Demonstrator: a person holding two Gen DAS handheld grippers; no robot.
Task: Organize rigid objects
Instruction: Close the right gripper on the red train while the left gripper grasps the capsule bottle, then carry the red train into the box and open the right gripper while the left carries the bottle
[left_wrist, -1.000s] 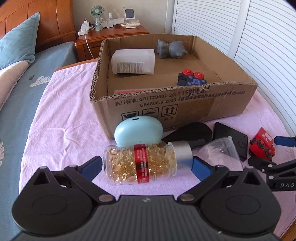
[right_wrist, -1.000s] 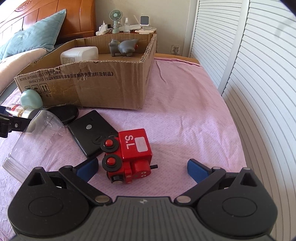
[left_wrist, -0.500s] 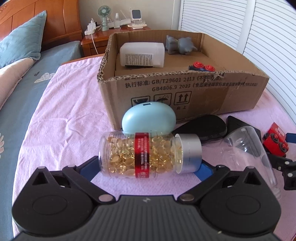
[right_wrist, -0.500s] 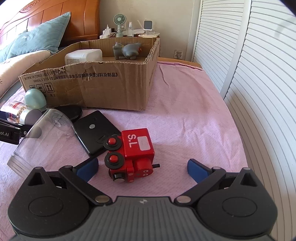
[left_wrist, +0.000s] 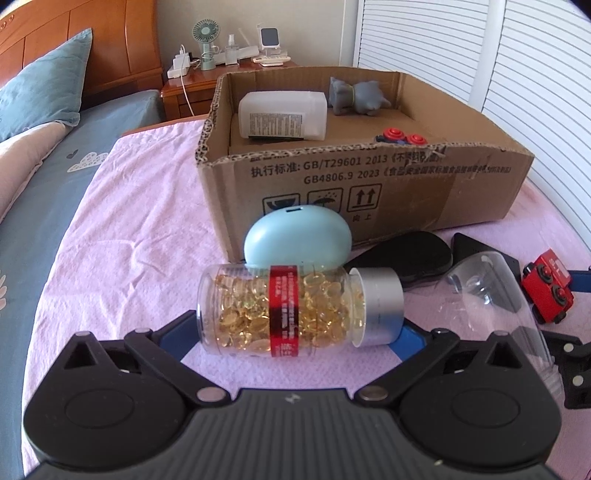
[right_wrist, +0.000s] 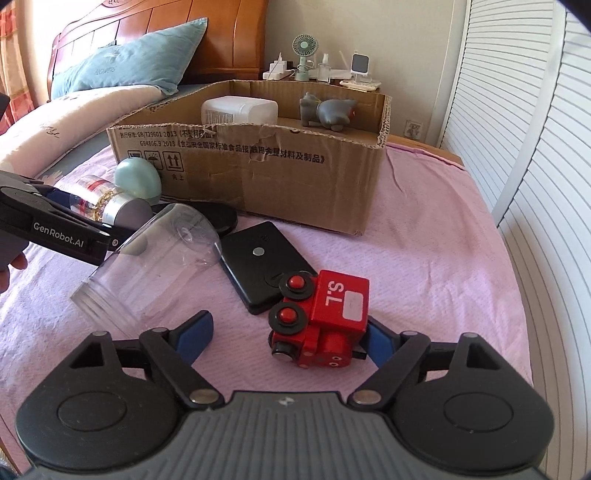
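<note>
Left gripper (left_wrist: 299, 332): blue pads bracket the ends of the capsule bottle (left_wrist: 295, 310), base at one pad, silver cap at the other; contact looks made, so this reads as a grasp. A second ago the fingers stood wider, with the bottle farther out between them.

Capsule bottle: lies on its side on the pink bedspread (left_wrist: 140, 229), clear and full of yellow softgels, and touches the pale blue egg-shaped case (left_wrist: 299, 236) behind it.

Right gripper (right_wrist: 286, 334): fingers set wide. The right pad now sits against the red toy train (right_wrist: 325, 321); the left pad remains well apart. A second ago the train sat nearer the left finger.

Nearby: an empty clear plastic cup (right_wrist: 155, 258) on its side and a black card-like case (right_wrist: 266, 269) lie between the two grippers.

Destination: the cardboard box (left_wrist: 369, 184) beyond already holds a white bottle (left_wrist: 282, 116), a grey animal figure (left_wrist: 354, 96) and another small toy.

Meaning: the left hand appears set to lift the bottle toward the box, while the train remains ungripped.
</note>
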